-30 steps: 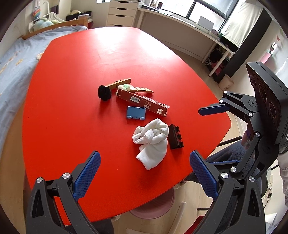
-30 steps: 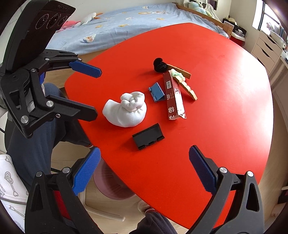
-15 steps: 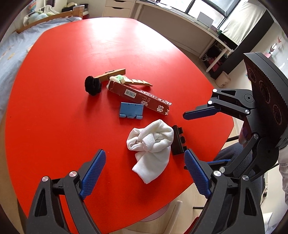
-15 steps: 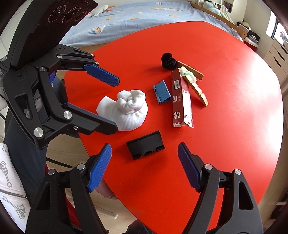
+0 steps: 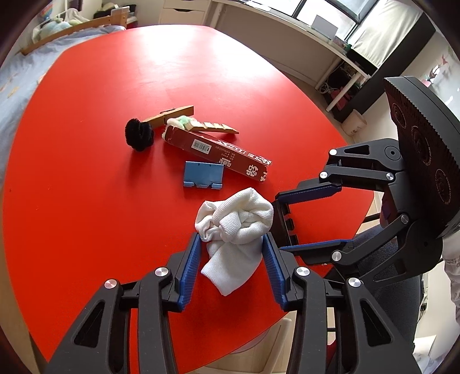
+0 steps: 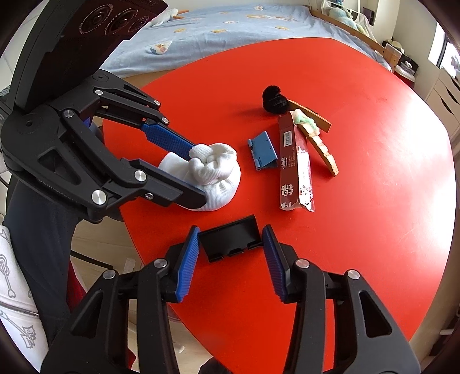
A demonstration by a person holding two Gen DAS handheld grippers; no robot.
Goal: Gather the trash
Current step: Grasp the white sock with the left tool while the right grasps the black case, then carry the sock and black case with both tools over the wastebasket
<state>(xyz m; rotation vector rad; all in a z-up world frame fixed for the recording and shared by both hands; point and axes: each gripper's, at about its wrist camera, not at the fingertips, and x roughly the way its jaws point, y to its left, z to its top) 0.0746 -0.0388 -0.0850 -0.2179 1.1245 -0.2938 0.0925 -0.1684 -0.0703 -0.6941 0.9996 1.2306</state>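
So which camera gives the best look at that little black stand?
The right wrist view: the black stand sits whole and unobstructed between the right gripper jaws. In the left wrist view, the white sock and the right gripper hide most of it.

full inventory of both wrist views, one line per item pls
Round red table: 1, red, fills both views.
Balled white sock: 1, white, near edge, between the left gripper's pads.
Black plastic phone stand: 1, black, near edge, between the right gripper's pads.
Blue plastic phone stand: 1, blue, mid-table.
Long dark red carton: 1, dark red, beyond the blue stand.
Black fuzzy ball: 1, black, beside the carton's far end.
Notched wooden pieces: 2, tan, by the carton.
Bed with blue sheet: 1, behind the table.
Left gripper: black, blue pads, around the sock.
Right gripper: black, blue pads, around the black stand.
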